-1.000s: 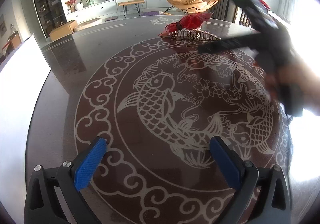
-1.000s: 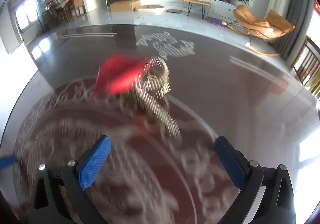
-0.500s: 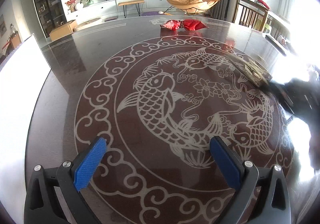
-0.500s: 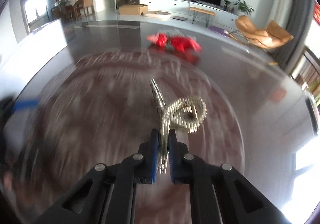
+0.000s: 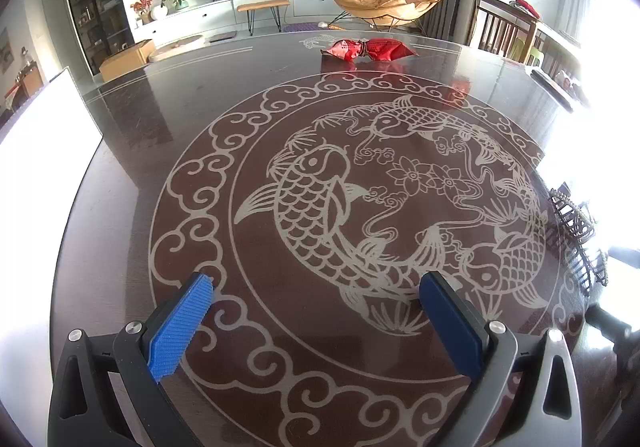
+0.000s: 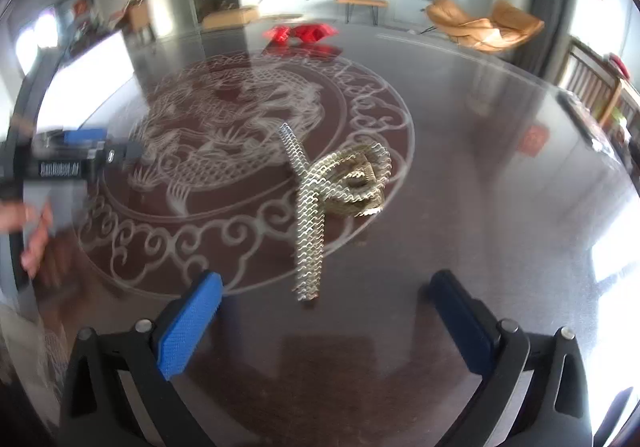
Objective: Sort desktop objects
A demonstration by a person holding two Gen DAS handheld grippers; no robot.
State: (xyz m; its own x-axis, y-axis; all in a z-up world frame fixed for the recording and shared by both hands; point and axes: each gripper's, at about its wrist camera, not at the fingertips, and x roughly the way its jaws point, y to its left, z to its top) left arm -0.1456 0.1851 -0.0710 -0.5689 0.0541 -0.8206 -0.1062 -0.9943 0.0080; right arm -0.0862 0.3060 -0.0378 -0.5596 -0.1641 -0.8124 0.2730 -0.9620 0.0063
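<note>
A: Left wrist view: your left gripper (image 5: pixel 316 323) hangs wide over the table (image 5: pixel 120 175), blue pads (image 5: pixel 180 327) far apart, nothing between them. Fish inlay (image 5: pixel 320 203) sits right under it.

B: Task items there?

A: Red bundle (image 5: pixel 370 49) lies at the far edge. Metal chain (image 5: pixel 574 219) shows only partly at the right rim, in glare, near the inlay's outer ring.

B: Right wrist view?

A: Your right gripper (image 6: pixel 326 327) has its jaws opening, spread wide now. Pads (image 6: pixel 188 331) touch nothing. The chain (image 6: pixel 332 187) is coiled on the table (image 6: pixel 500 187) ahead of them. Its straight tail runs toward you and ends near the gap between the fingers, clear of both. The coil straddles the inlay's (image 6: pixel 224 135) border.

B: Anything else?

A: Bundle (image 6: pixel 302 33) is well apart at the far side. Your left gripper (image 6: pixel 76 155) and hand (image 6: pixel 28 231) appear blurred at the left edge.
</note>
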